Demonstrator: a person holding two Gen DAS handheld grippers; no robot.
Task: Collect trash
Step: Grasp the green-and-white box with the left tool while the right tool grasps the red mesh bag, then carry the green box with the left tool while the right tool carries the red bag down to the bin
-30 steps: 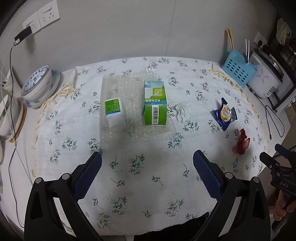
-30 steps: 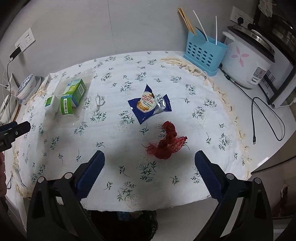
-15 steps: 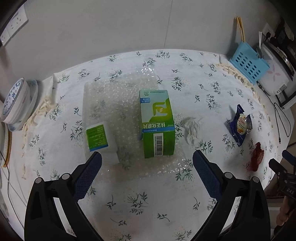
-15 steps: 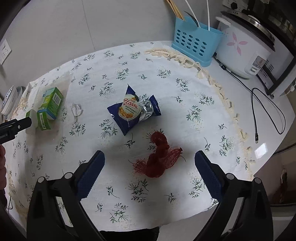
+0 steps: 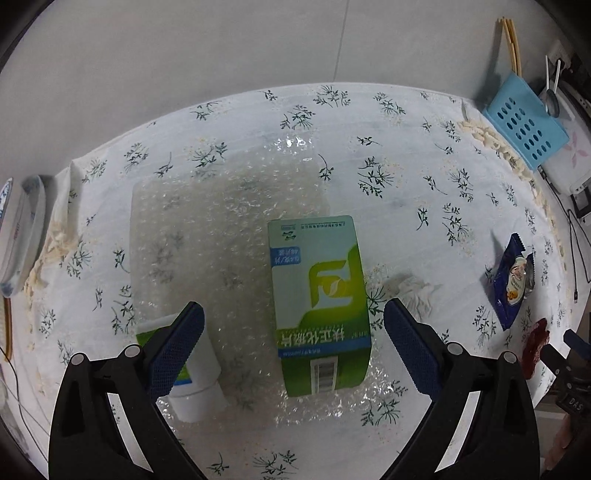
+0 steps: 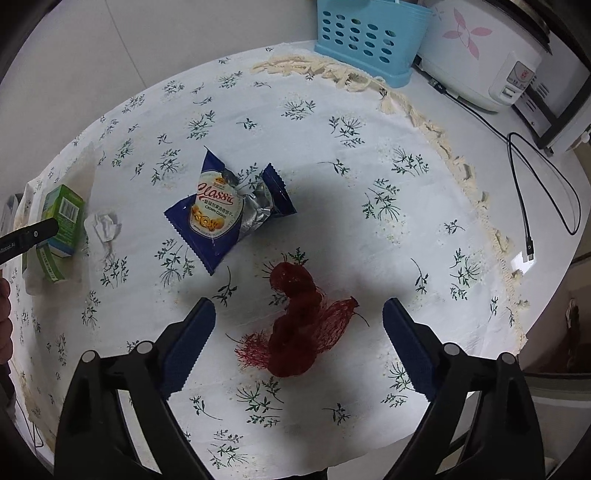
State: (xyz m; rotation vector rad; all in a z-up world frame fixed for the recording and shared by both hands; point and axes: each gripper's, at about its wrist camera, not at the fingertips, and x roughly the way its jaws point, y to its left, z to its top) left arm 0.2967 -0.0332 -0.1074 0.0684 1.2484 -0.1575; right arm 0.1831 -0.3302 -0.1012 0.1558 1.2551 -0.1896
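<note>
My right gripper (image 6: 297, 319) has its fingers (image 6: 188, 343) wide apart, though they have just been closing a little, with the red mesh bag (image 6: 299, 328) lying on the desk between them – no pad touches it. Beyond it lies the blue snack wrapper (image 6: 225, 206), and further left a crumpled tissue (image 6: 103, 227).

My left gripper (image 5: 291, 325) also has its fingers (image 5: 177, 347) spread, clamped on nothing. Between them sits the green carton (image 5: 321, 302) on a sheet of bubble wrap (image 5: 221, 221); the left finger overlaps a white bottle (image 5: 197, 384) with a green label lying beside the carton. All of it rests on the flowered tablecloth (image 6: 369, 155) – a blue basket (image 6: 365, 35) and rice cooker (image 6: 491, 48) stand past its edge.
</note>
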